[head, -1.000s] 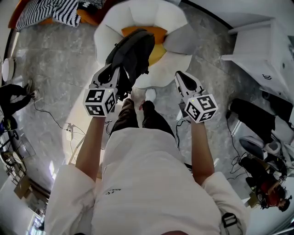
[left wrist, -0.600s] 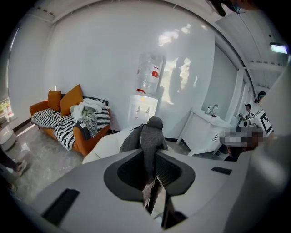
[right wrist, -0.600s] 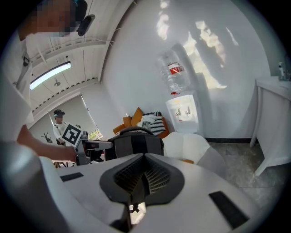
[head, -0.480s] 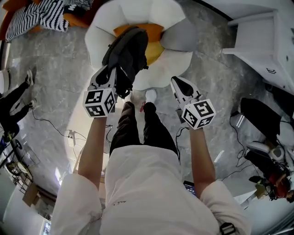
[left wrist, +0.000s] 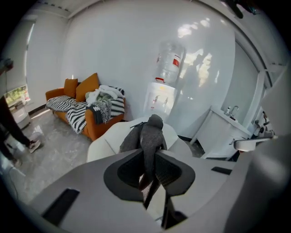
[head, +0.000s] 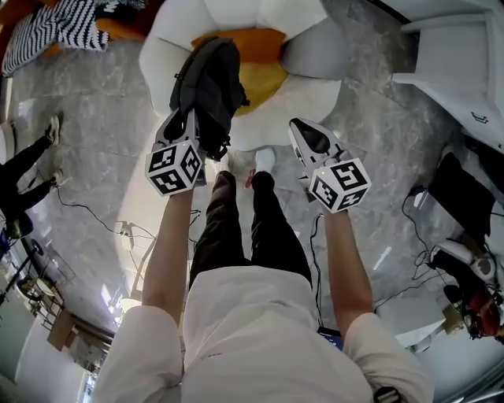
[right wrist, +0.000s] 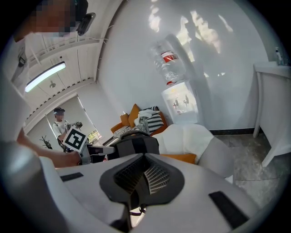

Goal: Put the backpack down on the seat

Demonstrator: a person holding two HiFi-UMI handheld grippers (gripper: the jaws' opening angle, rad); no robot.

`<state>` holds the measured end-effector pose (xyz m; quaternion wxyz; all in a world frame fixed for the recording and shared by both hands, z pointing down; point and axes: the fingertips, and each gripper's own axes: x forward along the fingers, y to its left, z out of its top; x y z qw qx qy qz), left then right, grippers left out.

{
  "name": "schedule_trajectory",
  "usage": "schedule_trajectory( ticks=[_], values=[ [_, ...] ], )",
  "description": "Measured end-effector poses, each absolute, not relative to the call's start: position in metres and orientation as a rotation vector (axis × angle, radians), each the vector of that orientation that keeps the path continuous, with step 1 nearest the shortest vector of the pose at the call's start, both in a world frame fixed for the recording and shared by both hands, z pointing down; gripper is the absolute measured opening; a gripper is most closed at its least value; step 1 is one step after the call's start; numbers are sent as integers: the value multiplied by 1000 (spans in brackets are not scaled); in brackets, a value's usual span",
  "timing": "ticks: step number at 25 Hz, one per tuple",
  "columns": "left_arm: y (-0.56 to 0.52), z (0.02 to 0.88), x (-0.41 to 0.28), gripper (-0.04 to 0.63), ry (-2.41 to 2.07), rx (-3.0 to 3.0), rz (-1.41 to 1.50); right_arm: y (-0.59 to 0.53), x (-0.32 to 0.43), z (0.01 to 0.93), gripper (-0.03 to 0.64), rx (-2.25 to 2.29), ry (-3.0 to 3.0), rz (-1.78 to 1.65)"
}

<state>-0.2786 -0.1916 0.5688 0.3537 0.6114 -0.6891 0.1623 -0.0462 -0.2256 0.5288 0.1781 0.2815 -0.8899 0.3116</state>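
A dark grey backpack [head: 206, 83] hangs over the left part of the white petal-shaped seat [head: 307, 88], in front of its orange cushion [head: 253, 41]. My left gripper [head: 193, 120] is shut on the backpack's strap; in the left gripper view the strap [left wrist: 148, 159] runs between the jaws and the backpack's body [left wrist: 146, 134] hangs beyond them, over the seat [left wrist: 107, 139]. My right gripper [head: 302, 131] is apart from the backpack, at the seat's front right edge, its jaws together with nothing in them. The right gripper view shows the backpack [right wrist: 134, 146] at left and the seat [right wrist: 191, 136] ahead.
An orange sofa [left wrist: 75, 102] with striped blankets [head: 75, 22] stands to the left, and a water dispenser [left wrist: 163, 95] behind the seat. To the right is a white table [head: 461, 75]. Cables [head: 90, 206] and dark bags [head: 465, 189] lie on the floor. Another person's legs [head: 27, 161] show far left.
Both grippers have sunk, and the backpack has come down with the left one, closer to the seat. The left grip on the strap is unchanged.
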Motion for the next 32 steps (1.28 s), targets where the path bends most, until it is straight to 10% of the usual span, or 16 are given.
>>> schedule_trajectory(
  ticks=[32],
  values=[
    [-211,693,-226,77,-1800,1392,472,-208,-18,614,25,893,-2451,977]
  ],
)
